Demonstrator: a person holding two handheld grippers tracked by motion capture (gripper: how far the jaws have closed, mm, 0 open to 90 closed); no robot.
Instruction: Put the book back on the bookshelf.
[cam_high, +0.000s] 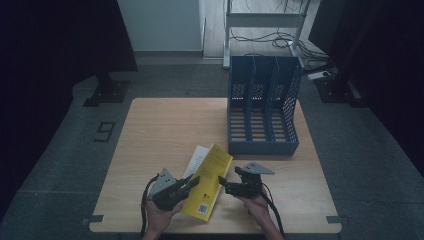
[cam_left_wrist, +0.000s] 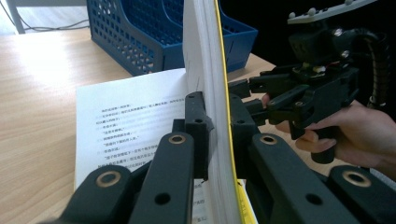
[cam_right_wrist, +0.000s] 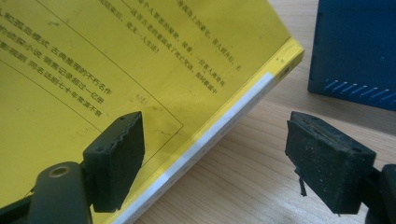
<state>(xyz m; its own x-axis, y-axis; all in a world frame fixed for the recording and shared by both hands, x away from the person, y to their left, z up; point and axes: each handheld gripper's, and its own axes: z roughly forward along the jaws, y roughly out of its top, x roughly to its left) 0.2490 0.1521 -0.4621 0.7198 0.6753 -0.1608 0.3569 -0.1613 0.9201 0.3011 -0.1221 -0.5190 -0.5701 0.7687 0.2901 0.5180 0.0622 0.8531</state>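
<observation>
Yellow book (cam_high: 210, 181) is clamped by left gripper (cam_high: 192, 182), long axis run toward one o'clock. Right gripper (cam_high: 223, 186), jaws spread and empty, is held just at three o'clock of the spine.

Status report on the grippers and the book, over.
Left gripper shut on yellow book. Right gripper open beside it. Blue file rack ahead, nothing blocking.

A: what can't we read?
B: yellow book (cam_right_wrist: 140, 60) runs off the frame's top and left, cover print cut mid-line

A: anything else?
B: loose page (cam_left_wrist: 126, 121) text blurred; left gripper (cam_left_wrist: 217, 135) arms block its lower lines
</observation>
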